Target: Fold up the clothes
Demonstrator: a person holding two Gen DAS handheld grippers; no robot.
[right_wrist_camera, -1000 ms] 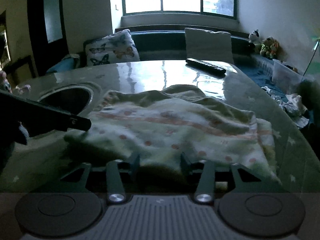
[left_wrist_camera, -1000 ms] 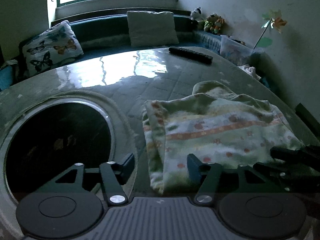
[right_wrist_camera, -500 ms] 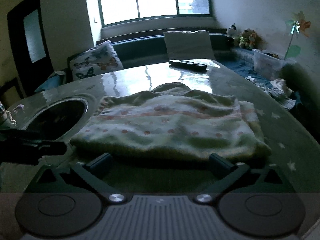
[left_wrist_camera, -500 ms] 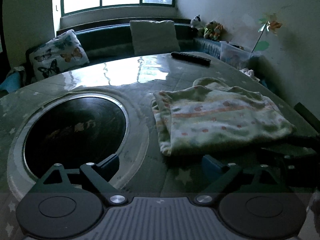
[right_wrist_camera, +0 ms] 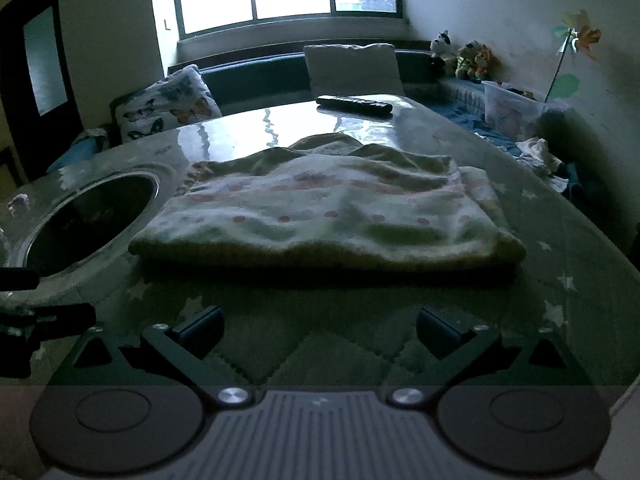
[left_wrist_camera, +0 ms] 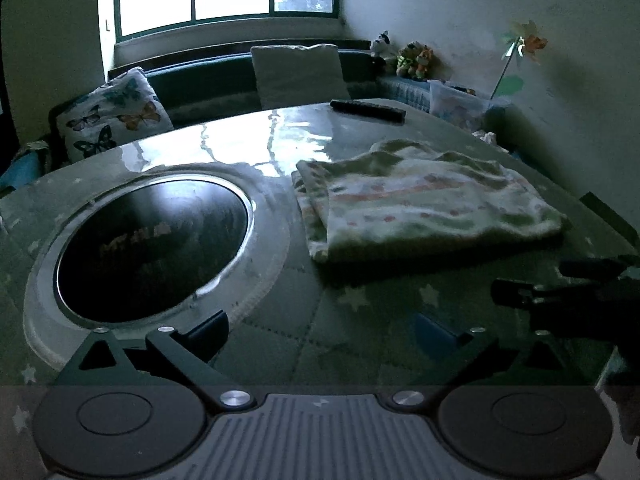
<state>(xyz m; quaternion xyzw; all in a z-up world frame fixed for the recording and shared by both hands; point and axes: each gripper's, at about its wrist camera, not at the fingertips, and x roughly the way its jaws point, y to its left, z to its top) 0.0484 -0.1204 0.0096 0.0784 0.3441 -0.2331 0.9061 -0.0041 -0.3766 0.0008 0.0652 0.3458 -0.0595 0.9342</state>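
Observation:
A pale folded garment (left_wrist_camera: 424, 204) with pink dots and stripes lies flat on the round table (left_wrist_camera: 280, 144); it fills the middle of the right wrist view (right_wrist_camera: 332, 216). My left gripper (left_wrist_camera: 322, 332) is open and empty, held back from the garment's near left corner. My right gripper (right_wrist_camera: 320, 330) is open and empty, just short of the garment's near edge. The right gripper's dark body shows at the right of the left wrist view (left_wrist_camera: 568, 300).
A dark round inset with a metal rim (left_wrist_camera: 152, 248) sits in the table left of the garment. A black remote (left_wrist_camera: 368, 110) lies at the table's far edge. Cushions (left_wrist_camera: 112, 116) and a bench stand behind; a plastic box (right_wrist_camera: 512, 108) is at the right.
Both grippers have opened, let go of the garment's near edge and pulled back toward me. The garment now lies folded and still on the table.

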